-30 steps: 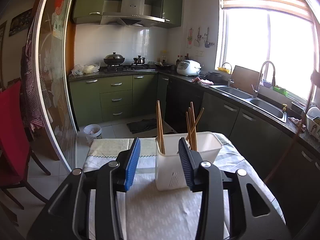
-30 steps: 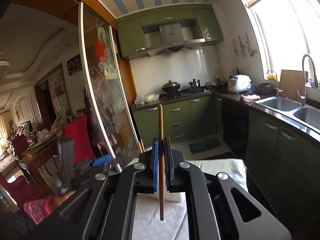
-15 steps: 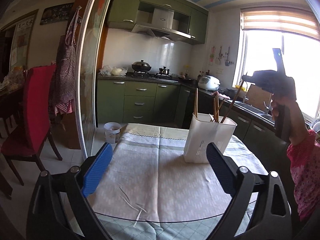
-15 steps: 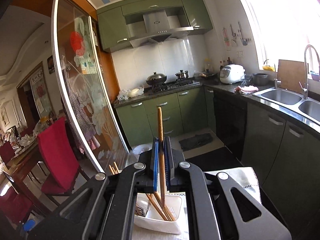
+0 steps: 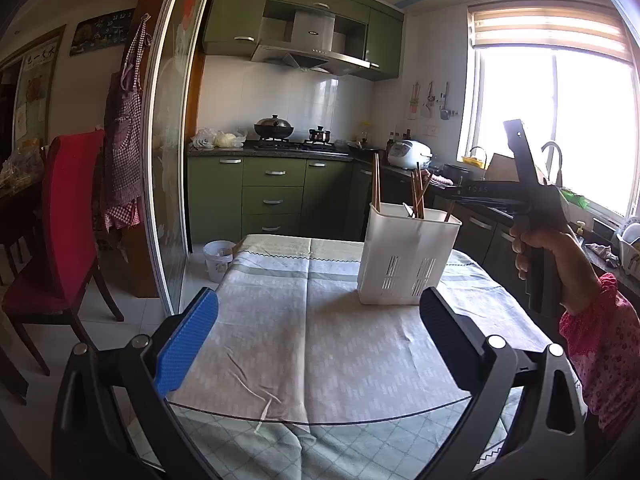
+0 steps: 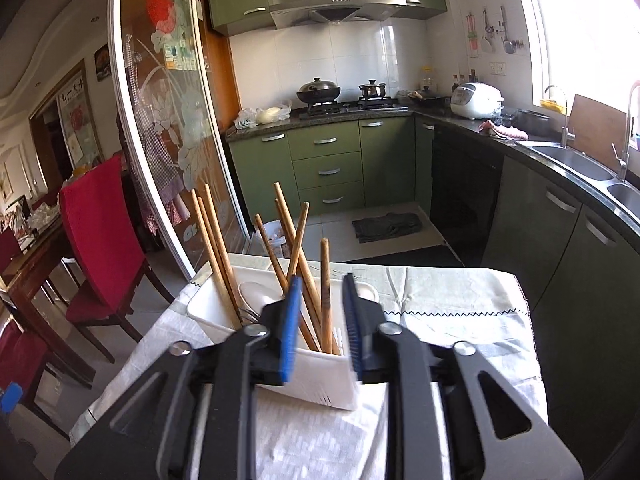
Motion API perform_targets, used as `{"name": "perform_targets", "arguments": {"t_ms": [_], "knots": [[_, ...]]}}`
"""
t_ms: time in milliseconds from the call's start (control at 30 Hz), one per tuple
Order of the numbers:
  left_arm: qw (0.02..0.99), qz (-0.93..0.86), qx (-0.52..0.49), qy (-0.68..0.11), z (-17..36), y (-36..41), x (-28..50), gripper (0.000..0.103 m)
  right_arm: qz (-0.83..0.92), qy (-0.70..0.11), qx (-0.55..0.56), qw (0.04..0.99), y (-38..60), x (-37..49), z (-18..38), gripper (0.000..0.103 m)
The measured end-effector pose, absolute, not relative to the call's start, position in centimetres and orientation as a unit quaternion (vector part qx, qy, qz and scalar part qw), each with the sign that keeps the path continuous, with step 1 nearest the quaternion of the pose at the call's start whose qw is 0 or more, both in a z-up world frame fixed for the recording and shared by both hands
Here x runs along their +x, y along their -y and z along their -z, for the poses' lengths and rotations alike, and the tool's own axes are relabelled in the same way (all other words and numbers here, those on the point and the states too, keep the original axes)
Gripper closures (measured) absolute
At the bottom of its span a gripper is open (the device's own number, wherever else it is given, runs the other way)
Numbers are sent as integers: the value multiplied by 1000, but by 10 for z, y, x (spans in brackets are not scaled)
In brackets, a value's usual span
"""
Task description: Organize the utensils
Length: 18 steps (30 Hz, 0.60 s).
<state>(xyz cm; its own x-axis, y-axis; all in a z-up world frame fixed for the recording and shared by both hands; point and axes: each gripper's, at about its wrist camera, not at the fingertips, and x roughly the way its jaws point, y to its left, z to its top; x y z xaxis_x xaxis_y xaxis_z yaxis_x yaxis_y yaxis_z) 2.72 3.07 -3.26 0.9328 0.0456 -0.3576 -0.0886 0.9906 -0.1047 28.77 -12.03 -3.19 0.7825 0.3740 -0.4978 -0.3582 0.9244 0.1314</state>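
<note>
A white slotted utensil holder [image 5: 406, 258] stands on the cloth-covered table [image 5: 312, 344], with several wooden chopsticks [image 5: 376, 182] upright in it. My left gripper [image 5: 316, 336] is wide open and empty, low over the table's near half, well short of the holder. In the right wrist view the holder [image 6: 320, 376] is just below my right gripper [image 6: 320, 320], whose jaws stand apart. One chopstick [image 6: 326, 292] stands in the holder between the blue pads [image 6: 290, 328], free of them. A white spoon [image 6: 256, 294] lies inside too.
A red chair [image 5: 68, 216] stands left of the table beside a glass sliding door [image 5: 168, 152]. Green kitchen cabinets [image 5: 276, 196], a stove with pots [image 5: 276, 128], a rice cooker [image 5: 410, 154] and a sink counter [image 6: 576, 160] lie beyond. A small bin [image 5: 218, 254] sits on the floor.
My right gripper came down over the holder, opened and let go of the chopstick, which now stands in the holder. My left gripper pulled back from the holder and opened wide.
</note>
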Motion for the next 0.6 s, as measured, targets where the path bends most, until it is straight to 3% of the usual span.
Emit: {"name": "perform_targets", "arguments": {"t_ms": [300, 433, 600], "knots": [[980, -32, -53, -187, 27, -23, 43, 7, -159, -199, 28, 967, 159, 185, 38, 29], [980, -20, -46, -190, 23, -11, 49, 7, -150, -180, 28, 972, 176, 124, 53, 6], [983, -7, -17, -185, 18, 16, 42, 7, -138, -160, 23, 977, 194, 53, 63, 5]]}}
